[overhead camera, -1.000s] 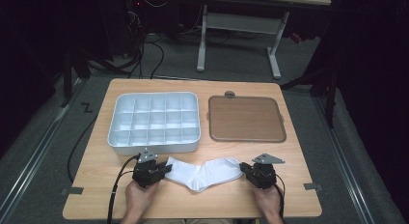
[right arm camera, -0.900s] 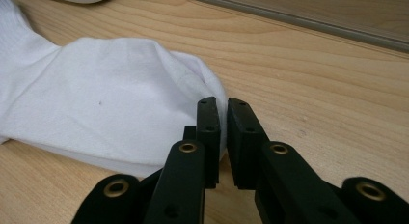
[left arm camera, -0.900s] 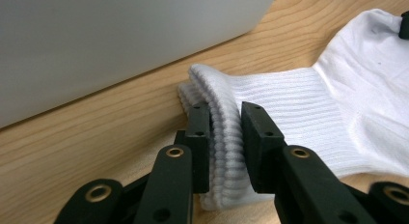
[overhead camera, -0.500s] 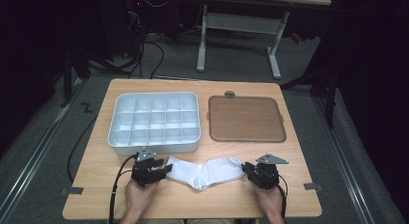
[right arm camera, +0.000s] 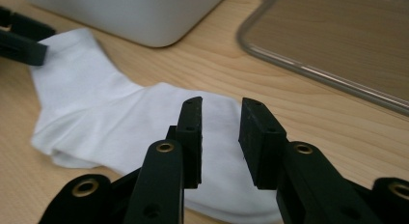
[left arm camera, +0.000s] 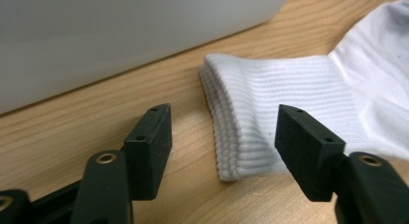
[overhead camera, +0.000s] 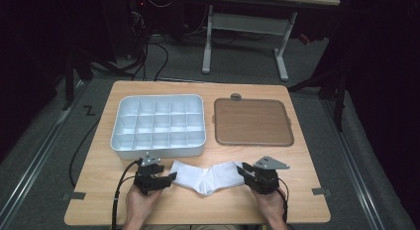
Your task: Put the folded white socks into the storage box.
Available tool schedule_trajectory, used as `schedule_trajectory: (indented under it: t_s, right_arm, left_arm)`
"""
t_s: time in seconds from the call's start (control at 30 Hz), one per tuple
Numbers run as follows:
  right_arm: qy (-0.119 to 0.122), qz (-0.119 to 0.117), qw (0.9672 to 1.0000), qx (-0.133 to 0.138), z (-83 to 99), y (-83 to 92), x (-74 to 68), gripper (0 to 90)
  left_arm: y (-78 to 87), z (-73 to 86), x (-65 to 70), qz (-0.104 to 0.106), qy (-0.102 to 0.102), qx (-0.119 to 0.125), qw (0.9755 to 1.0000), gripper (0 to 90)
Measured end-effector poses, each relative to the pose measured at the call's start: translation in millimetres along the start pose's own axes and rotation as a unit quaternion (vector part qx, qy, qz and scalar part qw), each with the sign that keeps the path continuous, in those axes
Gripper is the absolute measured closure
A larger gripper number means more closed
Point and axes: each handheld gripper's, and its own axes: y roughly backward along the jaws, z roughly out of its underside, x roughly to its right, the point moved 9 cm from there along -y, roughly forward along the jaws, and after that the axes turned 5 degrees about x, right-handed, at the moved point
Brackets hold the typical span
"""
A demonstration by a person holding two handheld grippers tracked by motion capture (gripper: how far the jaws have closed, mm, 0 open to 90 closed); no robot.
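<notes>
Sock [overhead camera: 208, 175]: white, folded, lying flat on the table's [overhead camera: 297, 210] near edge, bent in a shallow V between the two hands. Ribbed cuff at the left end, smooth foot at the right end.

Left gripper [overhead camera: 168, 177]: resting low at the cuff. Jaws wide, just been opening; the cuff's edge lies between them, pads clear of the cloth on both sides.

Right gripper [overhead camera: 243, 171]: held above the sock's right end, grey plate on top. Jaws narrow but parted, just been opening; nothing pinched, the sock showing through the gap beneath.

Tray [overhead camera: 159, 126]: pale grey, divided into small square compartments, standing just beyond the left gripper and the cuff.

Lid [overhead camera: 251, 122]: brown, flat, rounded corners, to the tray's right, apart from it and from the sock.

Table: light wood, tape marks at the near corners.

Cables: black, trailing from each gripper toward the person.
</notes>
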Motion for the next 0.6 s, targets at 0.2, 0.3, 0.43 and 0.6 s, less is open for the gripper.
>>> schedule_trajectory:
  t_s: [0.2,0.3,0.43,0.6]
  right_arm:
    - [0.023,-0.041,0.9986,-0.026,3.7,-24.9,-33.7,73.2]
    - [0.03,-0.062,0.9973,-0.026,2.2,-33.0,-50.7,74.8]
    - [0.045,-0.086,0.9947,-0.034,2.0,-43.1,-69.8,76.0]
    - [0.065,-0.094,0.9924,-0.046,6.0,-50.1,-81.2,75.8]
  left_arm:
    - [0.1,2.7,0.6,-0.006,-0.019,0.004,0.9998,41.9]
    - [-0.4,5.2,1.6,-0.013,-0.037,0.006,0.9992,43.5]
    - [-0.1,8.6,3.9,-0.015,-0.053,0.009,0.9984,46.6]
    - [-0.1,10.6,6.8,-0.011,-0.056,0.003,0.9984,53.5]
